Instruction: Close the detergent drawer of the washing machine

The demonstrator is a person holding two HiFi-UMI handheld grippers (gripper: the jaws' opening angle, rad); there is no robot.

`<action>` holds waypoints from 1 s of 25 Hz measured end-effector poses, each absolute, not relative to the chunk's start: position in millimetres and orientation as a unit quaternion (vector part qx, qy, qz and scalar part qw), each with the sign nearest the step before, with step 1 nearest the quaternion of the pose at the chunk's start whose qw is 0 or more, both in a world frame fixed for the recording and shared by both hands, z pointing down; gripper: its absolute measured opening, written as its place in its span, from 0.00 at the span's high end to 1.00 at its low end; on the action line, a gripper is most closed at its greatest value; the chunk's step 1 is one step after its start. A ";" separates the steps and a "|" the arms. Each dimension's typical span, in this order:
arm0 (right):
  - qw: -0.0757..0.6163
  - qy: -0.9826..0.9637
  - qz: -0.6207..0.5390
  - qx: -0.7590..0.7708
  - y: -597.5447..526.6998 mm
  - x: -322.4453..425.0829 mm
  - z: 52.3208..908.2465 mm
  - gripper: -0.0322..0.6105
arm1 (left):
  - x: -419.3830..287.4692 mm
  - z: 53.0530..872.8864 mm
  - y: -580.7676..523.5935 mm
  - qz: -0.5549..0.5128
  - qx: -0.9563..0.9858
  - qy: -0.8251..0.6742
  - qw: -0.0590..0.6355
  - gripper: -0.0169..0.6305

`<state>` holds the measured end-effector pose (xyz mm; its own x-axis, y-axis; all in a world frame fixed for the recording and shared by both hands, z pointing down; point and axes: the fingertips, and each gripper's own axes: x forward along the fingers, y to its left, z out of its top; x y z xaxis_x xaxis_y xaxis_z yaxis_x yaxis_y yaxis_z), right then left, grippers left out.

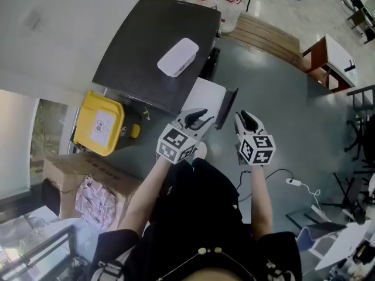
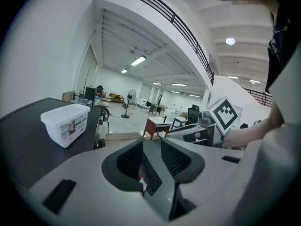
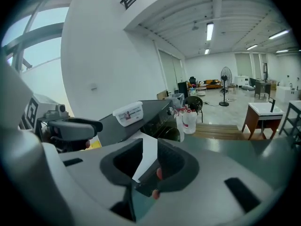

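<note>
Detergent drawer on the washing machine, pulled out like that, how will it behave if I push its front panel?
The detergent drawer looks like rigid plastic, so it probably won't flex. It juts straight from the washing machine, so it should slide in rather than tip. An off-centre push on its dark front panel might jam it.

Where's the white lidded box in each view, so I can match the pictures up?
Head view: white box upper centre, on the dark machine top.
Left gripper view: left side, mid-height.
Right gripper view: left of centre.
Shared landmark: that dark top under it.
</note>
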<state>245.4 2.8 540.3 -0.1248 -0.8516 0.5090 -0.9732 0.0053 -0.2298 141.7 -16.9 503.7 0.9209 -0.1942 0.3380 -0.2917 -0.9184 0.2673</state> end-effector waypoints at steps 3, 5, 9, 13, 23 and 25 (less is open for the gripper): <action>0.119 -0.694 0.289 0.649 -12.4 254.2 561.1 0.79 | 162.2 520.7 -19.6 0.154 0.967 -0.106 0.171 0.79; 0.122 -0.687 0.300 0.651 -21.2 258.6 574.7 0.78 | 173.7 534.2 -20.2 0.154 0.968 -0.098 0.175 0.78; 0.133 -0.669 0.317 0.659 -32.2 264.0 601.8 0.77 | 188.9 559.7 -15.8 0.163 0.967 -0.091 0.172 0.77; 0.134 -0.654 0.342 0.661 -41.1 269.2 623.8 0.75 | 201.5 580.0 -10.6 0.161 0.964 -0.084 0.193 0.74; 0.141 -0.619 0.363 0.682 -55.9 273.3 660.0 0.74 | 209.7 632.2 -5.5 0.172 0.953 -0.083 0.233 0.74; 0.146 -0.611 0.365 0.687 -59.6 272.5 665.0 0.74 | 209.4 638.9 -2.4 0.175 0.952 -0.081 0.237 0.74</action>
